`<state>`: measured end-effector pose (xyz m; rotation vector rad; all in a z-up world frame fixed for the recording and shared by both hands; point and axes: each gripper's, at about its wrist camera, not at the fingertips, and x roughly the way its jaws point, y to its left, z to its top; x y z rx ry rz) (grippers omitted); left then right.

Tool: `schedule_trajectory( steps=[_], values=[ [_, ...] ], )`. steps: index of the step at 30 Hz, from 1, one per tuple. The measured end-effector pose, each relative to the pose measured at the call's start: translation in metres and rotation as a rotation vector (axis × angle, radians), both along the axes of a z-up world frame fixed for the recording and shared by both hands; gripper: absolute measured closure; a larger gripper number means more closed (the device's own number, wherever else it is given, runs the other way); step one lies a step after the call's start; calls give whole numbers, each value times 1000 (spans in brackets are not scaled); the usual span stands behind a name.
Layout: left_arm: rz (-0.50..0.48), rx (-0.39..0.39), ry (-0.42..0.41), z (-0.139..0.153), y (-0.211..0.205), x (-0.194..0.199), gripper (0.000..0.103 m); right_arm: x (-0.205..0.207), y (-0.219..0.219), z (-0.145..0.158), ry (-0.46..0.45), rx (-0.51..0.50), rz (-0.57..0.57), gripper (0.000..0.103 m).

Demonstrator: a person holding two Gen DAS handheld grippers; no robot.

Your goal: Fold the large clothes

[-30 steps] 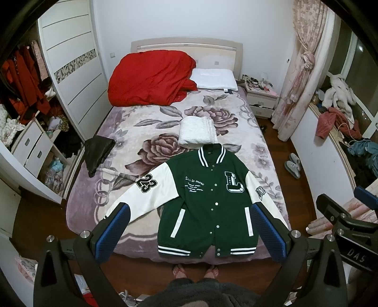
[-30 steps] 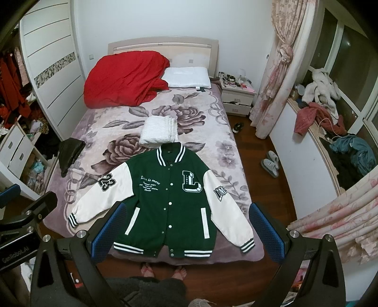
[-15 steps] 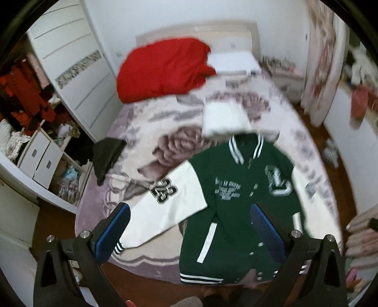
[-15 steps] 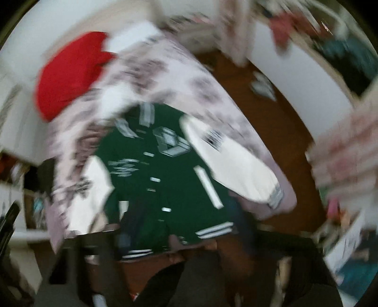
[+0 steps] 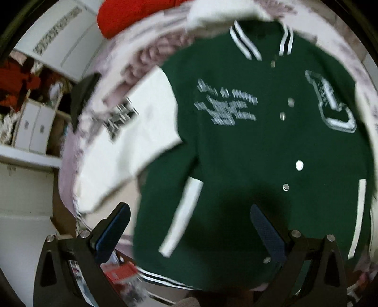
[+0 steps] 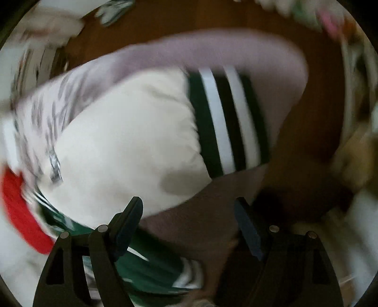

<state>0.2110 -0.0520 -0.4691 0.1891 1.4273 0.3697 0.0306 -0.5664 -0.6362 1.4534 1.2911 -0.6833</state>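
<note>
Between the two fingers of the left gripper (image 5: 186,231), nearest to the camera, lies the lower part of the green jacket (image 5: 248,153). The jaws stand wide apart and hold nothing. The right gripper (image 6: 189,226) points down at the corner of the bed; its jaws are opening, and only the edge of the blanket (image 6: 212,47) and the dark floor (image 6: 307,141) show between them, not the cloth.

Just beyond the right gripper is the white sleeve (image 6: 122,141) with its striped cuff (image 6: 226,118), which lies flat on the blanket near the edge of the bed. The other white sleeve (image 5: 132,146) spreads to the left of the green body in the left view.

I judge the jacket to be thick and rather heavy, soft in the body but with smooth sleeves that may slip between the pads. The knitted cuff and hem look less slippery, so a good hold is probably at the cuff or the sleeve end, taking both layers together.

The jacket lies face up on the bed, front closed. Its long axis runs from the striped hem (image 5: 165,281) near the person up to the collar (image 5: 259,40), which points to the far end of the bed. Farther away a red quilt (image 5: 132,14) is seen.
</note>
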Motion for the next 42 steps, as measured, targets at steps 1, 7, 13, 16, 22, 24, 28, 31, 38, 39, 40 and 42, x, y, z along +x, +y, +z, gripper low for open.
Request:
schedule_trajectory(
  steps=[1, 7, 13, 16, 22, 24, 28, 31, 38, 39, 40, 42],
  values=[
    [13, -1, 19, -12, -6, 2, 0, -8, 1, -22, -44, 65, -68, 22],
    [3, -4, 52, -48, -44, 29, 0, -15, 6, -37, -199, -6, -276, 49],
    [-32, 14, 21, -43, -78, 52, 0, 17, -23, -49, -256, -89, -228, 94],
    [-72, -12, 2, -37, -102, 68, 0, 43, -54, -18, -320, -213, -193, 96],
    [-170, -147, -10, -50, -170, 125, 0, 131, -140, 34, -436, -379, -98, 97],
    [-190, -176, -19, -61, -196, 151, 0, 159, -163, 38, -455, -403, -87, 97],
    [-205, -196, -17, -78, -229, 193, 0, 211, -204, 36, -469, -382, -104, 97],
    [-210, -180, 2, -98, -244, 221, 0, 241, -229, 21, -467, -336, -121, 97],
    [-187, -187, 76, -140, -237, 239, 0, 294, -240, 5, -426, -324, -66, 97],
    [-189, -190, 67, -136, -235, 237, 0, 298, -238, 13, -438, -334, -53, 97],
    [-186, -194, 58, -132, -232, 233, 0, 302, -238, 24, -454, -348, -36, 97],
    [-159, -192, 45, -119, -216, 222, 0, 305, -226, 53, -508, -364, -9, 97]
  ],
)
